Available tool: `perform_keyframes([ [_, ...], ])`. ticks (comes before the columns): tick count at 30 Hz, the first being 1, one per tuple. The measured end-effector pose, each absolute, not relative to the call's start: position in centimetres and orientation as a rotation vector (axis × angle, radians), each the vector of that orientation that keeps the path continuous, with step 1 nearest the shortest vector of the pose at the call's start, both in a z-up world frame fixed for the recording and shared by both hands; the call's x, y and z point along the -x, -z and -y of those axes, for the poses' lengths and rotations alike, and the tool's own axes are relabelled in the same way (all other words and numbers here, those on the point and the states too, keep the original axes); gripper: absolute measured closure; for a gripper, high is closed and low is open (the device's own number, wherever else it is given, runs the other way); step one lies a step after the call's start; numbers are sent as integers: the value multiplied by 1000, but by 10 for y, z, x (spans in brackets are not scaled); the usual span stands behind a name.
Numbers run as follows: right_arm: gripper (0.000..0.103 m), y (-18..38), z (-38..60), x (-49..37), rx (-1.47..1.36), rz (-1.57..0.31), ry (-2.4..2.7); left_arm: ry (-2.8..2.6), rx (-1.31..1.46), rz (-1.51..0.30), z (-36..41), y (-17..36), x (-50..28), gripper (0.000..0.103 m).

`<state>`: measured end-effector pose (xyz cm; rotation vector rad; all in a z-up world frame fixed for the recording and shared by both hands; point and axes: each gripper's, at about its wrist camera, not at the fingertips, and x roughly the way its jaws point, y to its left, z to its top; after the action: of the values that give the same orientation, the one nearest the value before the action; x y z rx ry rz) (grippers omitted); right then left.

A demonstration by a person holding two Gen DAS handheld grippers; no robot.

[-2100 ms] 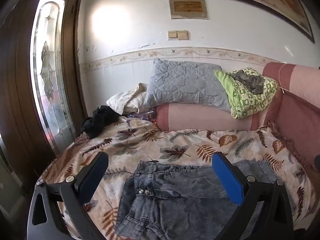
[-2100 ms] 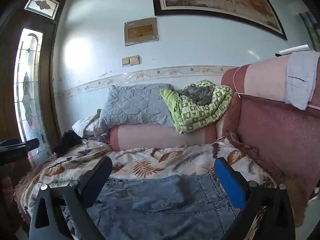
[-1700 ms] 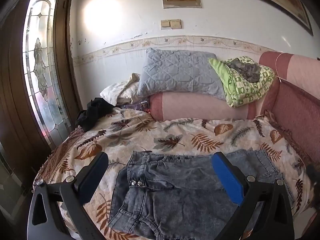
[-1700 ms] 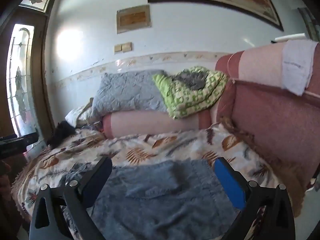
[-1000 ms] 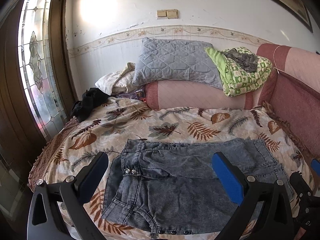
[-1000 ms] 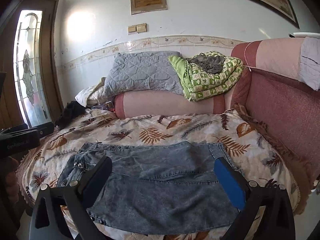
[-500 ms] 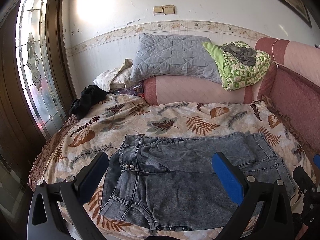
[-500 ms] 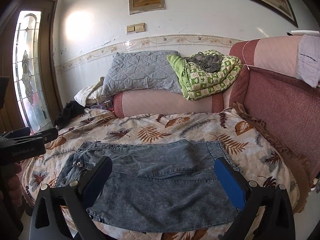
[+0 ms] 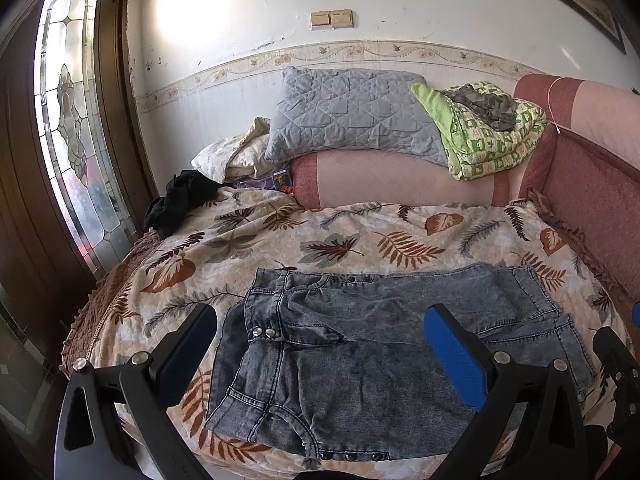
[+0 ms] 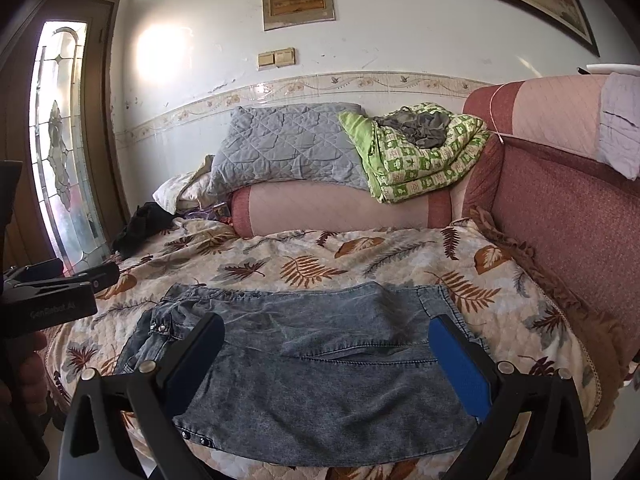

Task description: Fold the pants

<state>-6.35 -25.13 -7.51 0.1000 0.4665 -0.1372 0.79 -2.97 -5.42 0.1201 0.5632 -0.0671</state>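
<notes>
Denim pants (image 9: 360, 344) lie folded flat at the bed's (image 9: 360, 240) front edge, waistband toward its left side. Left gripper (image 9: 324, 344) and right gripper (image 10: 326, 354) hover above them, jaws wide apart, both empty.

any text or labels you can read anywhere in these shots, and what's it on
"GenRobot.AI" – faint embossed lettering on the body of the left gripper, seen at the left edge of the right wrist view.
Wall plaque above the light switches: it carries lines of lettering, too small and blurred to read.
Jeans, leaf-print bedspread and green patterned blanket: no readable text.
</notes>
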Motion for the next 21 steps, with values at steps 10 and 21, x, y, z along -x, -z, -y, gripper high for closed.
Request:
perform_keyframes([
  [10, 0, 75, 251, 61, -82, -469, 120, 51, -104, -565, 22, 54, -11, 0],
  [21, 0, 82, 255, 57, -86, -479, 123, 70, -115, -595, 26, 65, -17, 0],
])
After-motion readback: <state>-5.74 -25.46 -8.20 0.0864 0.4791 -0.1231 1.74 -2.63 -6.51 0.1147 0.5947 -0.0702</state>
